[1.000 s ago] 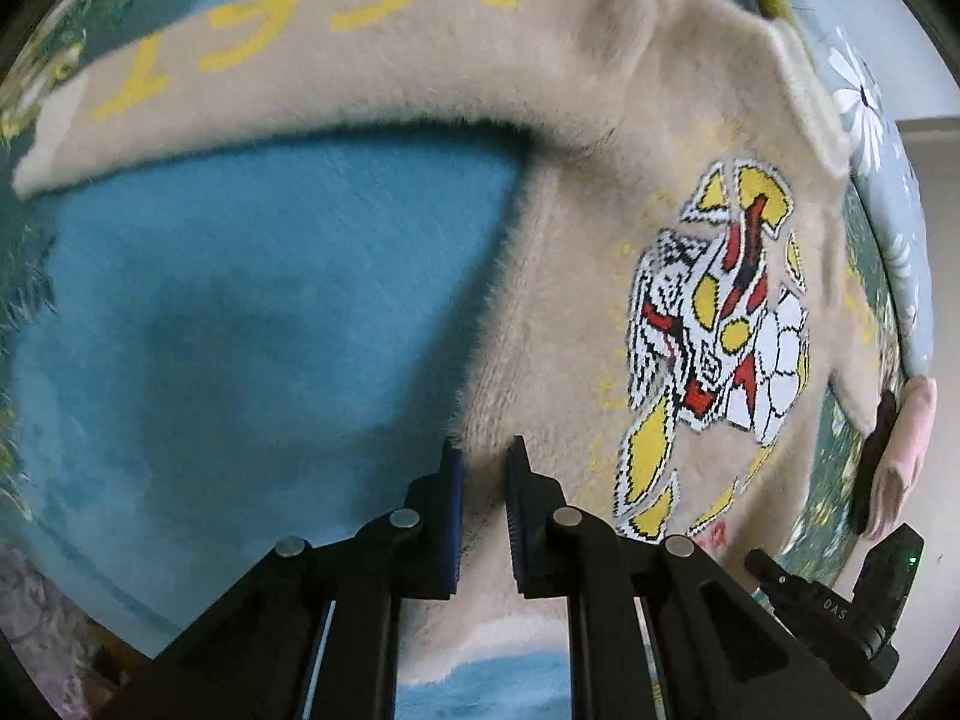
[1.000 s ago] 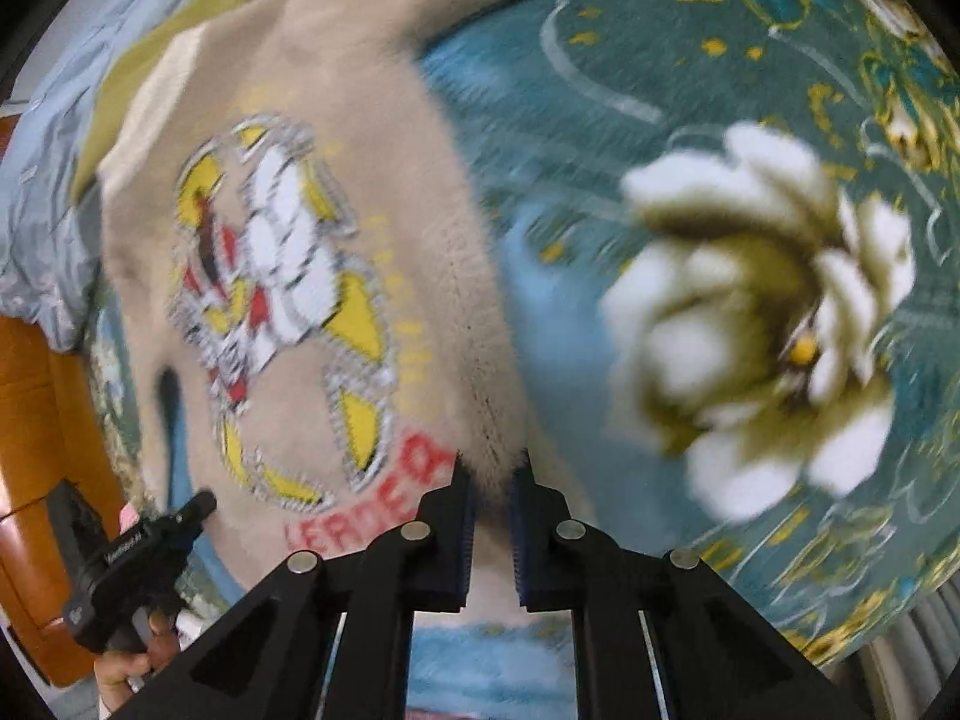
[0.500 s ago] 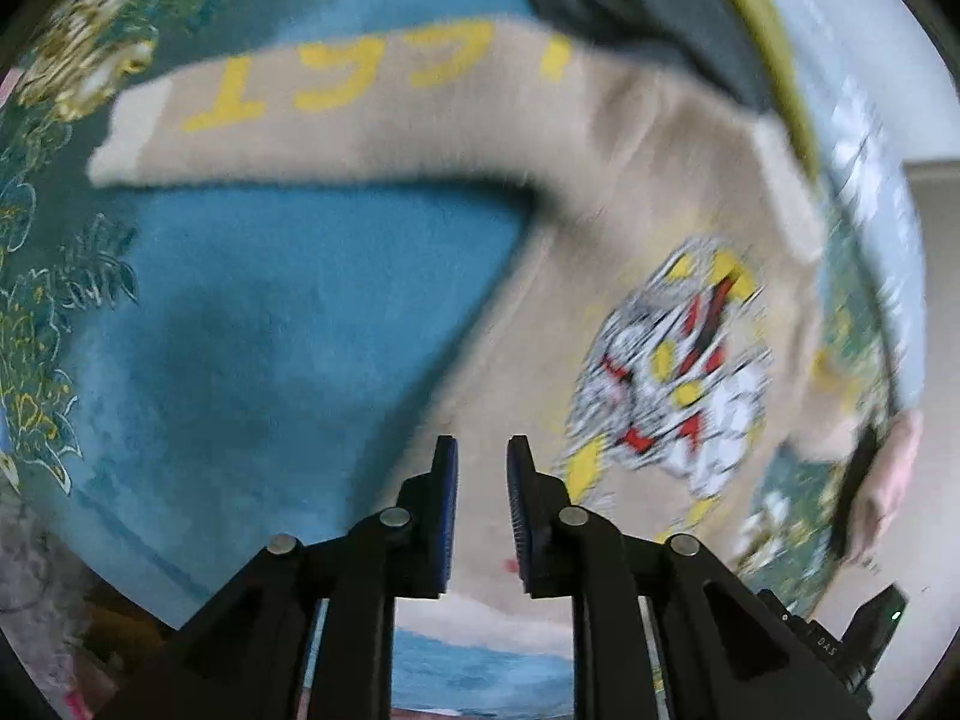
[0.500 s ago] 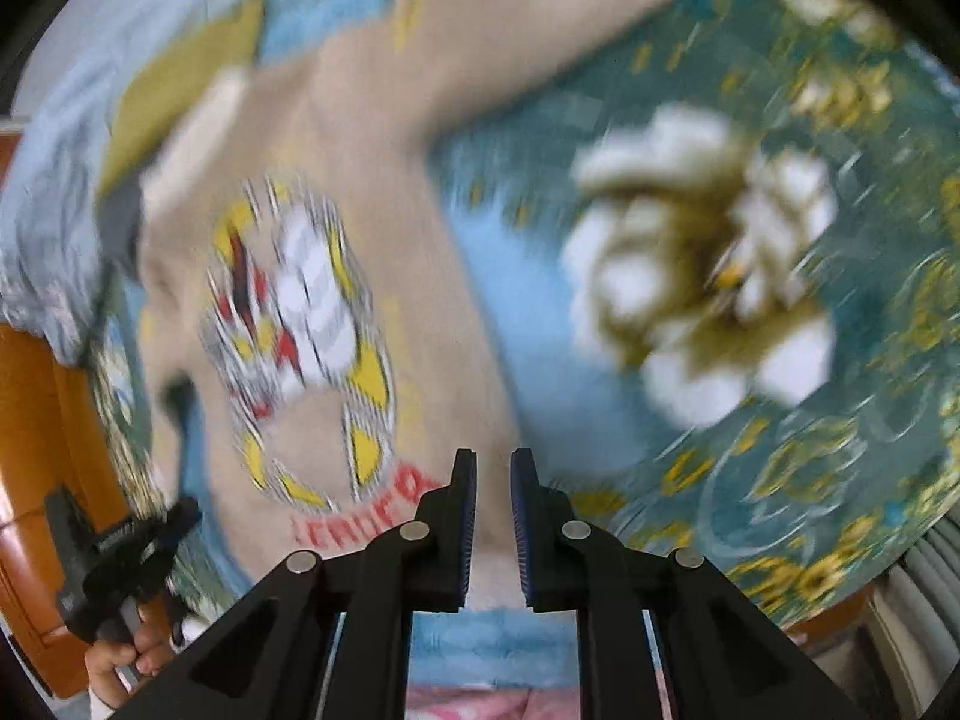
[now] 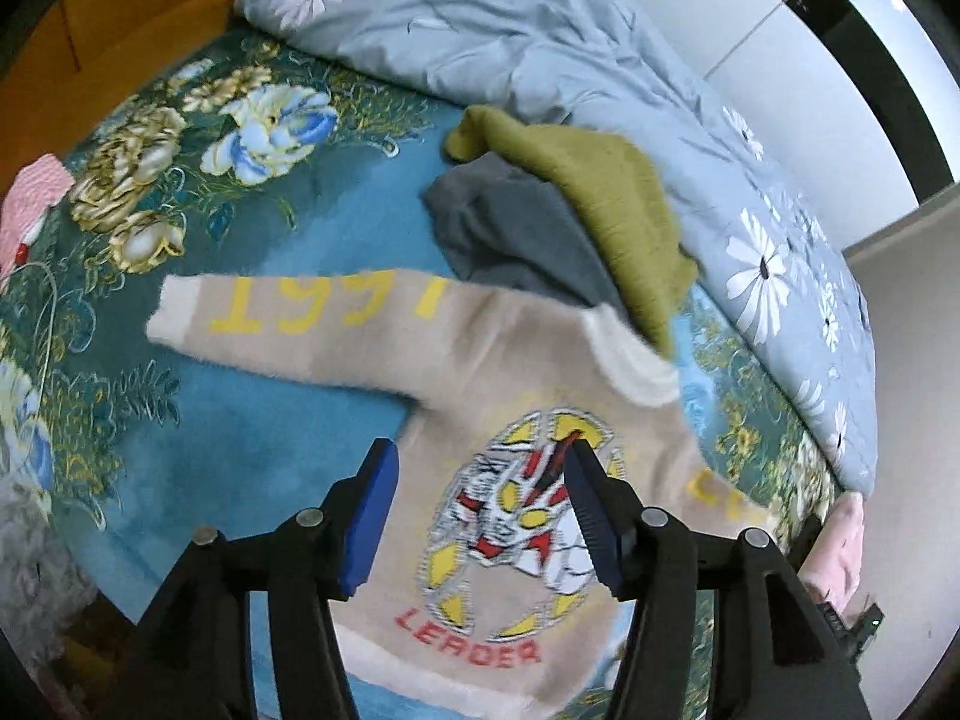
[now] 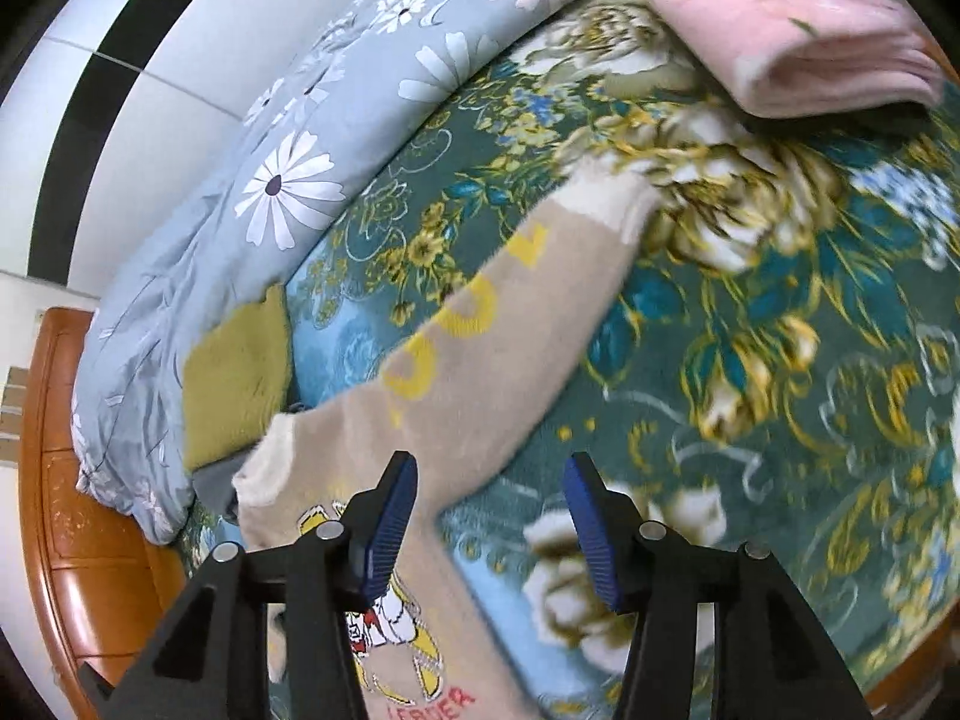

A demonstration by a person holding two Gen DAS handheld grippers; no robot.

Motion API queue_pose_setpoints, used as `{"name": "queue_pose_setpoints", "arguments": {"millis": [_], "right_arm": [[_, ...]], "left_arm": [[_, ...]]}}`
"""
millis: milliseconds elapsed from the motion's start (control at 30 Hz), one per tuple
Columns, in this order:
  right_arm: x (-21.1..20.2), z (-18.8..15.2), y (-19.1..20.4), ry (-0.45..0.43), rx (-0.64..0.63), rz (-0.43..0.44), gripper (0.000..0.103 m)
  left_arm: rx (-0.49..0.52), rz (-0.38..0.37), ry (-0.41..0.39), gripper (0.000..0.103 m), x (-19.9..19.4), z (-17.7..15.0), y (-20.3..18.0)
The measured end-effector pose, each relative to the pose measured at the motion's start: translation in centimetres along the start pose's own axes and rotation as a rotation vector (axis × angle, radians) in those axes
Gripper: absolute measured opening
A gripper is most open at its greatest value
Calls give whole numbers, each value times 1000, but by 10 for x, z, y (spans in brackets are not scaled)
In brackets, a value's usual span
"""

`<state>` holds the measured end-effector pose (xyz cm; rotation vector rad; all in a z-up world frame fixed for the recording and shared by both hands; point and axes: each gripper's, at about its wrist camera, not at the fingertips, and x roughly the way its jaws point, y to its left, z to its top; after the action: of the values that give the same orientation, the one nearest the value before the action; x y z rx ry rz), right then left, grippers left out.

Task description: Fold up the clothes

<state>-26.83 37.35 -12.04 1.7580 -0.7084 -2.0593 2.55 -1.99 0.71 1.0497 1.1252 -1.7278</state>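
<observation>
**Both tongs open above the beige sweater on the bed**

Left wrist view: my left tongs (image 5: pixel 480 516) hang over the sweater with the jaws parted; they have just been opening, and nothing sits between the blue pads. The beige sweater (image 5: pixel 480 420) lies spread flat on the bed's teal flowered blanket (image 5: pixel 252 456), robot print and red "LEADER" lettering face up, one sleeve with yellow characters stretched out flat toward the left side of the bed. At its white collar a grey garment (image 5: pixel 516 228) and an olive-green garment (image 5: pixel 606 198) lie bunched together, the olive one lapping over the collar edge. Behind them a pale blue daisy-print duvet (image 5: pixel 600 48) is heaped along the far edge of the bed. At the right rim, blurred, a hand (image 5: pixel 840 546) shows on dark hardware.

Right wrist view: my right tongs (image 6: pixel 489 522) also stand parted, having just been opening, and hold nothing; they are over the spot where sleeve meets body. The other sleeve runs straight out across the blanket toward the far side, white cuff at its end, yellow lettering along it. A folded pink blanket (image 6: pixel 780 30) rests near the far corner. The duvet lines the left edge, with the wooden bed frame (image 6: pixel 72 510) beyond.
</observation>
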Motion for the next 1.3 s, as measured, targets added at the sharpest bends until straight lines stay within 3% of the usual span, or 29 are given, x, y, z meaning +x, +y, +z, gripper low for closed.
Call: {"name": "queue_pose_setpoints", "arguments": {"millis": [133, 267, 533, 933, 1033, 1100, 1300], "right_arm": [[16, 24, -22, 10, -47, 33, 55], [33, 48, -56, 5, -22, 8, 55], [70, 94, -128, 15, 222, 76, 55], [134, 133, -119, 109, 260, 115, 56], [135, 134, -115, 114, 241, 98, 45], [136, 135, -112, 128, 210, 70, 29], [122, 133, -114, 153, 323, 145, 17]], "left_arm": [[-18, 33, -15, 58, -13, -25, -29], [-50, 104, -60, 58, -27, -34, -53], [-23, 210, -146, 58, -52, -30, -78], [-27, 278, -90, 58, -50, -33, -75], [-9, 276, -78, 58, -49, -33, -73], [-15, 266, -70, 58, -49, -33, -68], [-43, 223, -58, 58, -50, -34, -48]]}}
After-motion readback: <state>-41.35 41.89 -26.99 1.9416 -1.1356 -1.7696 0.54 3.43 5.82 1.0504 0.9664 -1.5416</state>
